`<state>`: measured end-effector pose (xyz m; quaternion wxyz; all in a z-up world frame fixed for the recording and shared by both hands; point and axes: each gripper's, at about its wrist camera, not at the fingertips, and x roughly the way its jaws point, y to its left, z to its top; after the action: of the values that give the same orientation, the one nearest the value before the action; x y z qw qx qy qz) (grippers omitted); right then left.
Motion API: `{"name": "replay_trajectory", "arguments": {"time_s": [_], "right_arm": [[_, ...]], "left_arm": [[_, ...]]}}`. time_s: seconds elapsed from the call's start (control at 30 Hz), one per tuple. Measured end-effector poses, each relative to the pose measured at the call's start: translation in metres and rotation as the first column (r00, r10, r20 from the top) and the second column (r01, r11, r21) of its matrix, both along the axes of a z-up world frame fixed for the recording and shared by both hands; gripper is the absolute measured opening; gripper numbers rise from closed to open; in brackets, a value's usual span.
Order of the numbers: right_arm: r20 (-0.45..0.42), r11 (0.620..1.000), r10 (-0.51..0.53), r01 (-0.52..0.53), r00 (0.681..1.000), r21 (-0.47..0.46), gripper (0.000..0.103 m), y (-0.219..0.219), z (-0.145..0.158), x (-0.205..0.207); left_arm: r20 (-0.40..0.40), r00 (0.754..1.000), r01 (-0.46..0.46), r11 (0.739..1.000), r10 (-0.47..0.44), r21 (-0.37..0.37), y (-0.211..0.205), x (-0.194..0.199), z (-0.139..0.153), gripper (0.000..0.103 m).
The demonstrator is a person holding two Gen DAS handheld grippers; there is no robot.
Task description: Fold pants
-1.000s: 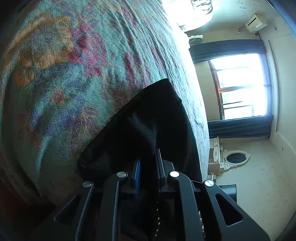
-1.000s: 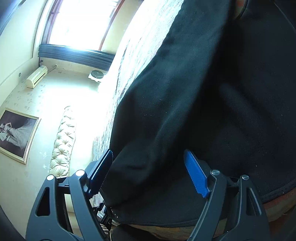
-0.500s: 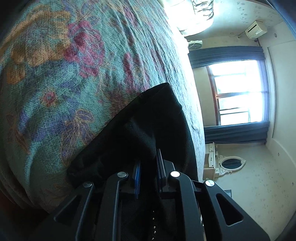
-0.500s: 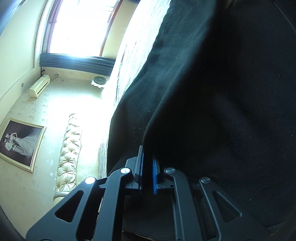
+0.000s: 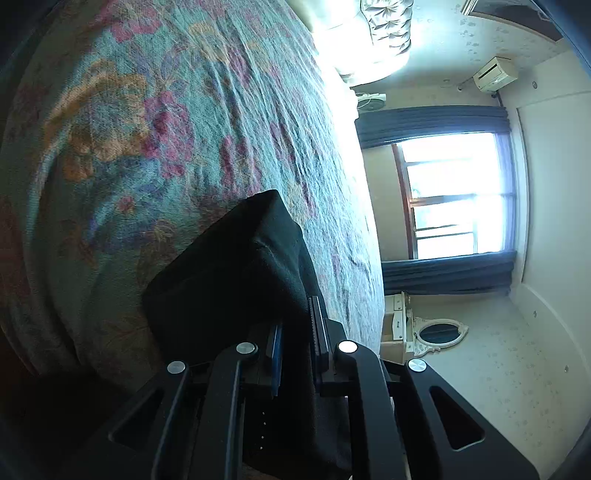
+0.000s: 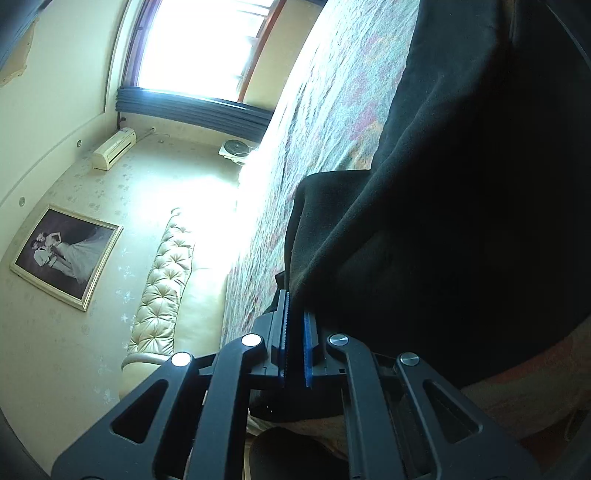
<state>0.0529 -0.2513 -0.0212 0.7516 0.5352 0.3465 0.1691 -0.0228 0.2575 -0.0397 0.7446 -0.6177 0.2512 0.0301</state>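
Left claw (image 5: 297,334) and right claw (image 6: 295,328), both clamped.

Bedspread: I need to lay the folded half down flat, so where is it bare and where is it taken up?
The floral bedspread is bare beyond the black pants, on toward the tufted headboard, and in a strip along the window-side edge. It is crowded at the near edge, where the left gripper and right gripper each pinch the pants.
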Motion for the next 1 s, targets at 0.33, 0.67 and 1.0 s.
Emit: {"name": "replay_trajectory", "arguments": {"time_s": [0.33, 0.67, 1.0], "right_arm": [[-0.174, 1.000, 0.010, -0.011, 0.985, -0.005, 0.006, -0.005, -0.063, -0.029], [-0.127, 0.997, -0.076, 0.078, 0.989, 0.006, 0.033, -0.050, -0.039, -0.033], [-0.133, 0.751, -0.641, 0.583, 0.756, -0.309, 0.061, -0.286, 0.007, -0.053]], "left_arm": [[-0.132, 0.991, -0.018, 1.000, 0.015, -0.017, 0.010, -0.022, -0.042, 0.012], [-0.149, 0.988, 0.068, 0.976, -0.038, 0.206, -0.005, -0.017, -0.003, 0.017], [0.011, 0.937, 0.316, 0.862, -0.349, 0.396, -0.102, 0.037, 0.064, 0.072]]}}
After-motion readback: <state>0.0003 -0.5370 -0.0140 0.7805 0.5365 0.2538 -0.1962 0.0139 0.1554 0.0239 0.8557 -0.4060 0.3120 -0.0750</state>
